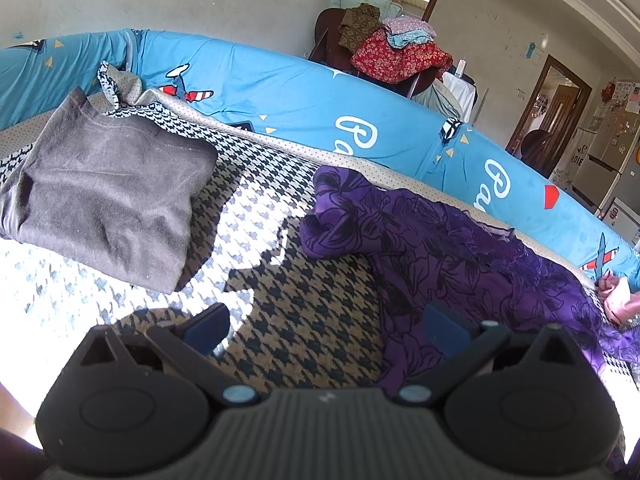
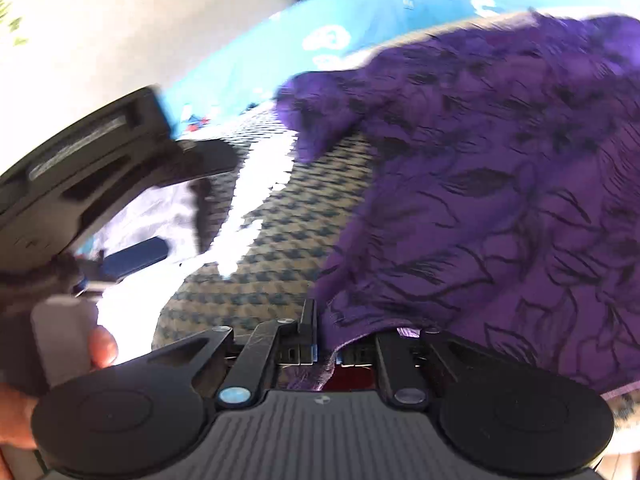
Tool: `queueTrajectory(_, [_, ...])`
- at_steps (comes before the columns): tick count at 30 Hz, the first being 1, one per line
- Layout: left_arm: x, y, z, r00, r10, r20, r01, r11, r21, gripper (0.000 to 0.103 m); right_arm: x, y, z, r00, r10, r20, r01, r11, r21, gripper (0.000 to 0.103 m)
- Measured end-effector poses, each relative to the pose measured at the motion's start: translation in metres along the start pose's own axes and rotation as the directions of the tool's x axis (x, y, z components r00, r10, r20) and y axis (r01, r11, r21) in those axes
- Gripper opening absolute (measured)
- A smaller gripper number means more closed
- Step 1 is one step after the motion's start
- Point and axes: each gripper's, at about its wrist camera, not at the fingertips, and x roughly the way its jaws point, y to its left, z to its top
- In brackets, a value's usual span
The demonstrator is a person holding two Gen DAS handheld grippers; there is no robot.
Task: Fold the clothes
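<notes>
Your right gripper [image 2: 326, 354] pinches the purple garment [image 2: 500, 184], your left gripper [image 1: 324, 330] hangs spread and empty; one grey garment [image 1: 108, 200] lies folded, purple one remains.

Left tongs [image 1: 326, 330]: jaws spread wide, blue pads [image 1: 208, 326] well apart, nothing between them, held low and level. In the right wrist view the left tongs [image 2: 132, 260] show at the left edge, blurred.

Right tongs [image 2: 326, 344]: jaws drawn close together, pinching a fold of purple garment [image 2: 500, 200]. A hand [image 2: 100, 346] shows at lower left.
</notes>
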Motion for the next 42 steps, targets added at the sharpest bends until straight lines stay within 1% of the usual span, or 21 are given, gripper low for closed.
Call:
queueTrajectory(2, [-0.003, 0.004, 0.003, 1.0, 0.009, 0.022, -0.009, 1.0, -0.011, 0.103, 0.002, 0.011, -0.007, 1.0, 0.019, 0.006, -0.018, 0.992, -0.125, 0.01])
queueTrajectory(4, [-0.002, 0.006, 0.005, 1.0, 0.018, 0.017, -0.017, 1.0, -0.016, 0.103, 0.003, 0.023, -0.013, 0.999, 0.039, 0.009, -0.035, 0.968, -0.248, 0.011])
queueTrajectory(6, [0.001, 0.005, 0.005, 1.0, 0.029, 0.002, -0.029, 1.0, -0.001, 0.103, 0.005, 0.034, -0.02, 0.998, 0.059, 0.01, -0.051, 0.929, -0.367, 0.012])
queueTrajectory(9, [0.002, 0.0, 0.007, 1.0, 0.005, -0.017, -0.004, 0.998, 0.056, 0.103, 0.007, 0.051, -0.03, 0.996, 0.089, 0.007, -0.071, 0.842, -0.535, 0.013])
queueTrajectory(10, [0.002, -0.003, 0.009, 1.0, 0.0, -0.02, 0.002, 0.996, 0.085, 0.103, 0.009, 0.051, -0.032, 0.996, 0.088, 0.005, -0.07, 0.827, -0.559, 0.013])
queueTrajectory(11, [0.004, -0.006, 0.01, 0.999, -0.013, -0.032, 0.016, 0.993, 0.113, 0.103, 0.011, 0.049, -0.033, 0.997, 0.08, 0.002, -0.065, 0.823, -0.564, 0.014])
queueTrajectory(12, [0.007, -0.009, 0.012, 0.998, -0.03, -0.049, 0.036, 0.989, 0.14, 0.103, 0.012, 0.044, -0.033, 0.996, 0.084, -0.01, -0.075, 0.831, -0.551, 0.014])
queueTrajectory(13, [0.009, -0.013, 0.012, 0.997, -0.045, -0.064, 0.055, 0.985, 0.163, 0.103, 0.013, 0.04, -0.031, 0.995, 0.096, -0.033, -0.099, 0.844, -0.527, 0.018])
queueTrajectory(14, [0.013, -0.017, 0.013, 0.995, -0.056, -0.077, 0.07, 0.98, 0.186, 0.103, 0.014, 0.036, -0.029, 0.992, 0.11, -0.059, -0.124, 0.856, -0.502, 0.025])
queueTrajectory(15, [0.017, -0.022, 0.012, 0.994, -0.065, -0.09, 0.083, 0.974, 0.209, 0.103, 0.014, 0.032, -0.027, 0.99, 0.116, -0.082, -0.141, 0.865, -0.481, 0.029])
queueTrajectory(16, [0.02, -0.027, 0.012, 0.992, -0.075, -0.103, 0.097, 0.968, 0.23, 0.103, 0.012, 0.029, -0.027, 0.988, 0.12, -0.093, -0.15, 0.87, -0.47, 0.034])
queueTrajectory(18, [0.027, -0.037, 0.01, 0.987, -0.096, -0.131, 0.129, 0.954, 0.27, 0.103, 0.005, 0.025, -0.028, 0.987, 0.13, -0.098, -0.161, 0.872, -0.463, 0.038])
queueTrajectory(20, [0.034, -0.046, 0.006, 0.98, -0.119, -0.159, 0.161, 0.945, 0.285, 0.103, -0.003, 0.022, -0.029, 0.985, 0.136, -0.102, -0.168, 0.869, -0.466, 0.043])
queueTrajectory(22, [0.039, -0.055, 0.001, 0.971, -0.146, -0.187, 0.196, 0.938, 0.287, 0.103, -0.015, 0.015, -0.03, 0.985, 0.135, -0.104, -0.168, 0.871, -0.461, 0.044])
queueTrajectory(26, [0.049, -0.071, -0.011, 0.948, -0.202, -0.246, 0.27, 0.92, 0.285, 0.103, -0.041, -0.008, -0.033, 0.989, 0.129, -0.077, -0.149, 0.896, -0.418, 0.044])
queueTrajectory(28, [0.053, -0.079, -0.016, 0.932, -0.233, -0.279, 0.309, 0.912, 0.271, 0.103, -0.051, -0.022, -0.032, 0.994, 0.097, -0.055, -0.111, 0.921, -0.373, 0.044])
queueTrajectory(31, [0.057, -0.087, -0.023, 0.909, -0.275, -0.314, 0.359, 0.899, 0.251, 0.103, -0.062, -0.045, -0.031, 0.998, 0.047, -0.046, -0.058, 0.956, -0.287, 0.044])
queueTrajectory(34, [0.06, -0.095, -0.028, 0.89, -0.304, -0.339, 0.395, 0.886, 0.243, 0.103, -0.071, -0.058, -0.033, 0.998, 0.02, -0.058, -0.033, 0.972, -0.234, 0.044])
queueTrajectory(39, [0.062, -0.106, -0.037, 0.87, -0.325, -0.37, 0.426, 0.875, 0.232, 0.103, -0.084, -0.08, -0.037, 0.996, -0.021, -0.082, 0.009, 0.988, -0.153, 0.044])
queueTrajectory(42, [0.059, -0.112, -0.042, 0.864, -0.331, -0.378, 0.438, 0.865, 0.244, 0.103, -0.089, -0.091, -0.041, 0.995, -0.047, -0.087, 0.036, 0.992, -0.12, 0.044])
